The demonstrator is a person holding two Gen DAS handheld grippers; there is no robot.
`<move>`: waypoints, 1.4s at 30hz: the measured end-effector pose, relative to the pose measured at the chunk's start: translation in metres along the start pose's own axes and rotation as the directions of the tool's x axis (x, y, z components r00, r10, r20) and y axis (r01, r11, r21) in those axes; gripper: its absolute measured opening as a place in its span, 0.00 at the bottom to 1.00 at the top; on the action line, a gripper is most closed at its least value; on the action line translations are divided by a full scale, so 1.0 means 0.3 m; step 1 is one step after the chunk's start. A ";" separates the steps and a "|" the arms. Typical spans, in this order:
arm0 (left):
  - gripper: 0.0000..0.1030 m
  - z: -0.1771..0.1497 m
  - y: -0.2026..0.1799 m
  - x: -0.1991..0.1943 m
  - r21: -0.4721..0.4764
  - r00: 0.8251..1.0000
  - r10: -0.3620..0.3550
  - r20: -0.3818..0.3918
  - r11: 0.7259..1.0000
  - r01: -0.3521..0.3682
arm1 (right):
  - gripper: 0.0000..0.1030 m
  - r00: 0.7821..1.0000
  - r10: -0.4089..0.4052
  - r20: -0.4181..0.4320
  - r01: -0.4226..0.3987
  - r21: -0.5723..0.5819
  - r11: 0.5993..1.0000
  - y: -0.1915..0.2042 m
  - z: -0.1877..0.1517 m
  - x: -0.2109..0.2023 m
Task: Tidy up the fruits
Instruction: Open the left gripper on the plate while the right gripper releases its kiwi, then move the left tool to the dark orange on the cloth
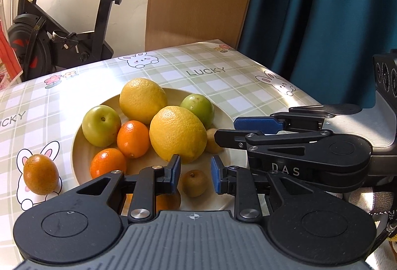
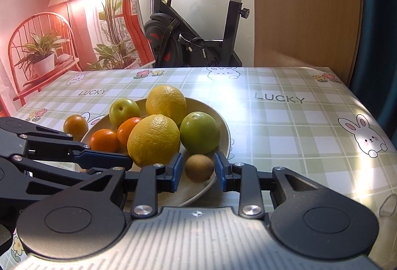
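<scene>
Tablecloth (image 2: 285,121) print reads "LUCKY"; right gripper (image 1: 238,130) casing reads "DAS".

Orange fruit (image 1: 168,200) at lower centre was mostly hidden behind left gripper (image 1: 194,174); second kiwi (image 1: 214,141) half-covered by right gripper's fingers (image 1: 238,137).

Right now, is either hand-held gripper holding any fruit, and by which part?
Nothing held. The left hand-held gripper is open around a small kiwi; the right hand-held gripper is open around another kiwi, neither visibly clamped.
</scene>
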State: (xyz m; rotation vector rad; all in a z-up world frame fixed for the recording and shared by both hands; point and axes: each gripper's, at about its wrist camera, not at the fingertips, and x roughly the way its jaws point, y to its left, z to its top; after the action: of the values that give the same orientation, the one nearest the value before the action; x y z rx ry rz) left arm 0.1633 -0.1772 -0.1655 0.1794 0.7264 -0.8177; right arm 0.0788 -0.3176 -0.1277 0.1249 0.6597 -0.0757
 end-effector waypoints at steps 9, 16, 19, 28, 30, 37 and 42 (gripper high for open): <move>0.40 0.006 0.013 -0.066 -0.033 0.999 0.006 0.049 0.999 -0.005 | 0.35 1.000 -0.005 -0.007 0.005 0.050 0.999 0.000 -0.001 -0.030; 0.49 0.014 0.061 -0.149 -0.080 0.996 0.034 0.088 0.996 -0.027 | 0.37 1.000 -0.005 0.010 0.005 0.081 0.997 0.017 0.014 -0.075; 0.49 0.019 0.100 -0.195 -0.106 0.992 0.057 0.111 0.993 -0.046 | 0.39 1.000 -0.003 0.021 0.001 0.080 0.997 0.040 0.027 -0.091; 0.49 0.033 0.223 -0.318 -0.158 0.976 0.159 0.152 0.978 -0.135 | 0.40 0.999 0.029 0.037 -0.032 0.065 0.997 0.128 0.063 -0.103; 0.49 0.037 0.246 -0.335 -0.168 0.972 0.179 0.154 0.974 -0.153 | 0.41 0.999 0.038 0.037 -0.040 0.055 0.998 0.150 0.068 -0.101; 0.49 0.042 0.320 -0.380 -0.194 0.962 0.225 0.157 0.962 -0.193 | 0.42 0.997 0.073 0.038 -0.074 0.036 0.997 0.227 0.090 -0.083; 0.49 0.048 0.367 -0.404 -0.218 0.956 0.250 0.157 0.952 -0.213 | 0.42 0.994 0.106 0.030 -0.106 0.005 0.994 0.281 0.110 -0.053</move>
State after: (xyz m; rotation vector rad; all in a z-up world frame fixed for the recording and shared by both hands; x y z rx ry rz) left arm 0.1941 -0.0350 -0.0892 0.0084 0.5956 -0.5244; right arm 0.0955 -0.2384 -0.0842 0.1649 0.6224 0.0221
